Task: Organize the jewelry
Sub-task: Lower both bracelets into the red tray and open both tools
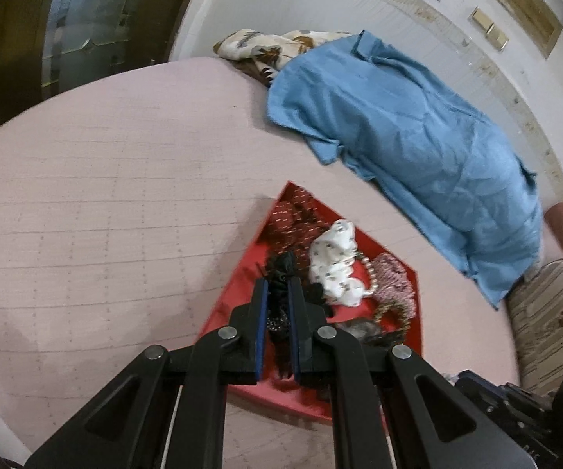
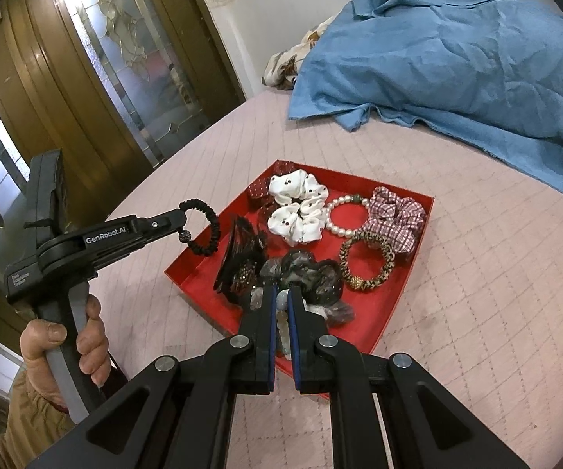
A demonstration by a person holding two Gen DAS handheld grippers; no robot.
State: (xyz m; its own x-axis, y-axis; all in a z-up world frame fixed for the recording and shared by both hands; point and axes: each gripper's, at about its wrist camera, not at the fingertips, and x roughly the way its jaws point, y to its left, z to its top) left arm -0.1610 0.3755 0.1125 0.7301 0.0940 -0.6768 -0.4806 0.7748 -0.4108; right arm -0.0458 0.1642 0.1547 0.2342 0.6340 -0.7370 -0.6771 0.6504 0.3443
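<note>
A red tray (image 2: 383, 312) lies on the pink bed, also in the left wrist view (image 1: 410, 312). It holds a white dotted scrunchie (image 2: 295, 207), a pearl bracelet (image 2: 346, 215), a pink checked scrunchie (image 2: 397, 217), a leopard hair tie (image 2: 367, 262) and dark hair pieces (image 2: 242, 262). My left gripper (image 1: 278, 285) is shut on a black beaded bracelet (image 2: 203, 226), held above the tray's left edge; it also shows in the right wrist view (image 2: 180, 215). My right gripper (image 2: 281, 297) is shut on a pale bead bracelet (image 2: 282, 320) over the tray's near side.
A blue shirt (image 2: 457, 62) lies spread on the bed behind the tray, over a floral cloth (image 2: 285, 66). A wooden door with patterned glass (image 2: 97, 78) stands to the left. Striped cushions (image 1: 551, 320) sit at the right.
</note>
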